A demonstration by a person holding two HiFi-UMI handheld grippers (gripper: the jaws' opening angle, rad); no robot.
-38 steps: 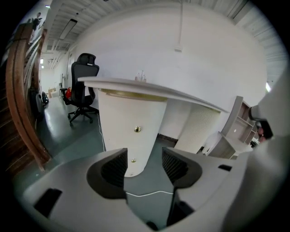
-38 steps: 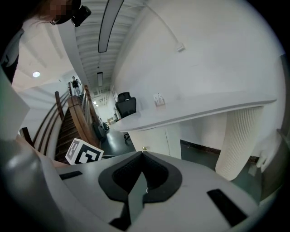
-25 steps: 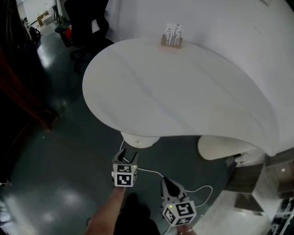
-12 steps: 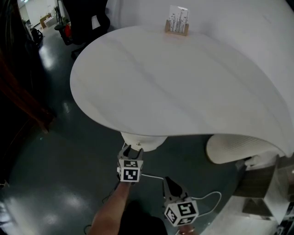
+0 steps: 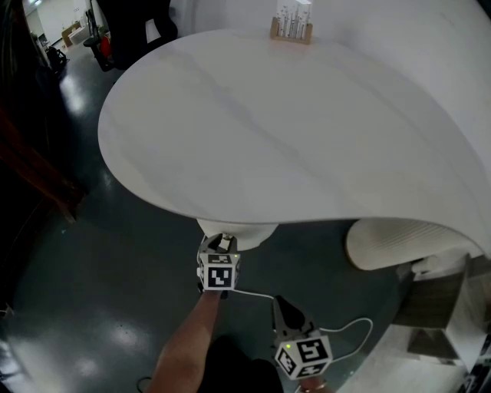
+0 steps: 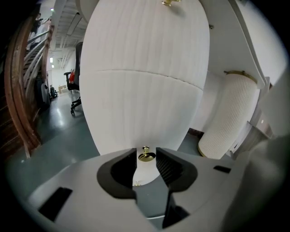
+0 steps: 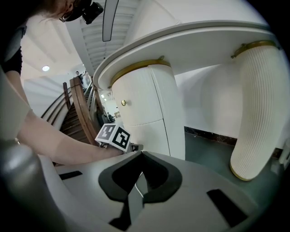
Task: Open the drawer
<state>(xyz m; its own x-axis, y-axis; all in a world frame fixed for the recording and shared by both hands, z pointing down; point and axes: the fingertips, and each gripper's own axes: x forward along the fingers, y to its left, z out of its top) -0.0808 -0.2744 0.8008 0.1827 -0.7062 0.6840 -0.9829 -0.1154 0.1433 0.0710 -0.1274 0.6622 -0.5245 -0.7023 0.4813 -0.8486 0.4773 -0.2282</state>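
Note:
The drawer is the lower front [image 6: 140,108] of the white rounded pedestal [image 5: 234,230] under the table; a seam divides it from the front above. Its small brass knob [image 6: 145,155] sits at the tips of my left gripper [image 6: 146,158], whose jaws are closing with the knob between them and a thin gap on each side. From above, my left gripper [image 5: 222,244] is right against the pedestal. My right gripper [image 5: 282,305] hangs lower and nearer, shut and empty [image 7: 141,156]. It looks at the pedestal [image 7: 145,108], its upper knob [image 7: 123,103] and the left gripper's cube [image 7: 113,135].
The white table top [image 5: 291,130] overhangs the pedestal; a card holder [image 5: 291,23] stands at its far edge. A second ribbed pedestal [image 5: 399,242] stands to the right. A white cable [image 5: 345,326] lies on the dark floor. An office chair [image 6: 72,90] and a wooden railing [image 6: 22,90] are at left.
Both grippers have sunk lower. My left gripper has moved in against the pedestal and its jaws have narrowed. The right gripper has stayed shut.

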